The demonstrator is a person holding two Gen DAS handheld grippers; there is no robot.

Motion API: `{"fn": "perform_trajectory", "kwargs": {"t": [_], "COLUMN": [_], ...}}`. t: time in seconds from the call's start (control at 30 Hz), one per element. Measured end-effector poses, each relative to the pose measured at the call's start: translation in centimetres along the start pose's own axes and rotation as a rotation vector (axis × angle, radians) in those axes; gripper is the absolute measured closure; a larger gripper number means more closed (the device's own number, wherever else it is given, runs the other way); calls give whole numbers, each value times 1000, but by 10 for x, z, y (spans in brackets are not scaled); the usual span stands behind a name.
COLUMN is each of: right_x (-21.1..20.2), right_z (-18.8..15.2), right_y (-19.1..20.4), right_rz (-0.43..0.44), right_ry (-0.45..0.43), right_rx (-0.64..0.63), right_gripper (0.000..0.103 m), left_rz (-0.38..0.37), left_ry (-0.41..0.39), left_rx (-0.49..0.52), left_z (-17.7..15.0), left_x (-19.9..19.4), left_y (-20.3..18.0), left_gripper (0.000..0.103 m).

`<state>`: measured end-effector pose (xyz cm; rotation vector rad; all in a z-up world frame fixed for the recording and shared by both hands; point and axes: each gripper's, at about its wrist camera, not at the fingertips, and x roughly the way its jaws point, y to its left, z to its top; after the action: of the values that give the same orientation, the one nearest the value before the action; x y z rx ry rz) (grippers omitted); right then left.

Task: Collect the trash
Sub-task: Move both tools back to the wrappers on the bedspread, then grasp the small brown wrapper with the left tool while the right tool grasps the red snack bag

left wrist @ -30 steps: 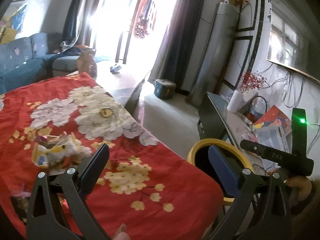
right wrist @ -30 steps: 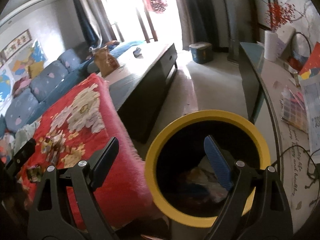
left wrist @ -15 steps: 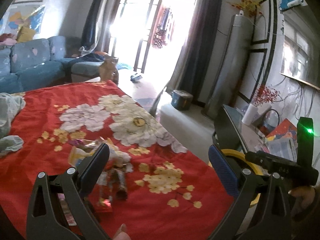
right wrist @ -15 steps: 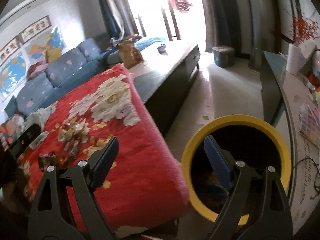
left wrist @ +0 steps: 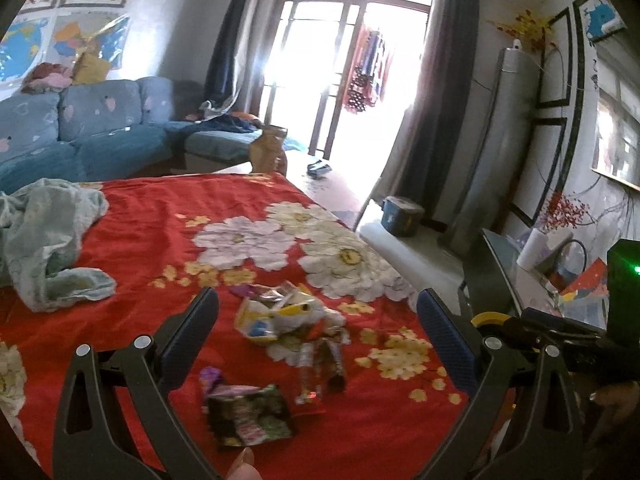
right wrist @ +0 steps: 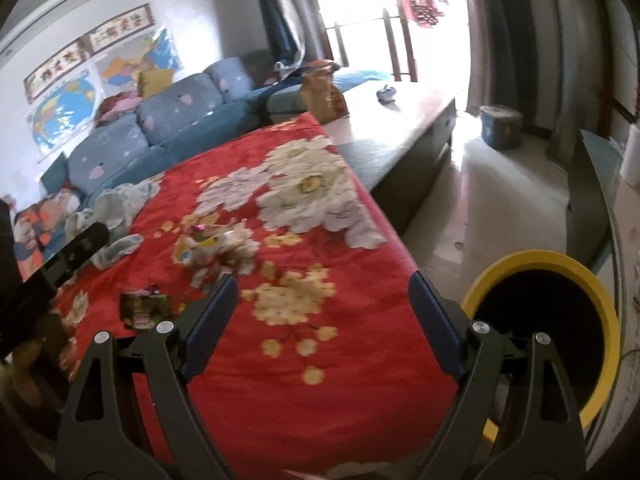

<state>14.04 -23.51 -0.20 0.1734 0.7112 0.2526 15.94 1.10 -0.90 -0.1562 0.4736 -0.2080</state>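
Note:
Several snack wrappers lie on a red flowered cloth (left wrist: 152,216): a crumpled white and yellow pile (left wrist: 280,314), thin clear wrappers (left wrist: 320,364) and a dark green packet (left wrist: 250,412). My left gripper (left wrist: 318,318) is open and empty, hovering just above and in front of them. My right gripper (right wrist: 322,306) is open and empty above the cloth's right part; the pile (right wrist: 218,246) and the packet (right wrist: 144,310) lie to its left. A black bin with a yellow rim (right wrist: 600,292) stands on the floor at the right, also glimpsed in the left wrist view (left wrist: 486,318).
A pale green cloth (left wrist: 48,232) lies bunched at the table's left. A blue sofa (left wrist: 88,136) is behind. A long low table (right wrist: 400,120) carries a brown bag (right wrist: 322,96). A desk (left wrist: 532,280) with papers stands at the right.
Both grippers have swung left, from over the bin to over the red cloth. The wrappers now sit between my left fingers, and the bin has slid to the right edge of both views.

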Motion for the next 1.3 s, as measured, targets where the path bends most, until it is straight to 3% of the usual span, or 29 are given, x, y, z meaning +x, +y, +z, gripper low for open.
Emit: {"fn": "perform_trajectory", "kwargs": {"t": [0.53,0.87,0.93,1.2,1.3], "right_x": [20,34,39,59,67], "right_z": [-4,-9,-11,-17,-20], "right_y": [65,90,95,112,116], "right_rz": [102,128,136,151,155], "right_ry": [50,81,93,151,177], "right_rx": [-82,-112,-118,-144,-150], "right_gripper": [24,26,29,43,53], "left_rz": [79,67,53,-15,-56], "left_ry": [-1,54,69,153,177], "left_rx": [-33,-55,-66,-136,-151], "left_z": [0,-16,-20,-40,-46], "left_x": [-23,-32,-33,-28,-26], "left_y": [50,73,78,93,93], "left_gripper": [7,8,19,44,54]}}
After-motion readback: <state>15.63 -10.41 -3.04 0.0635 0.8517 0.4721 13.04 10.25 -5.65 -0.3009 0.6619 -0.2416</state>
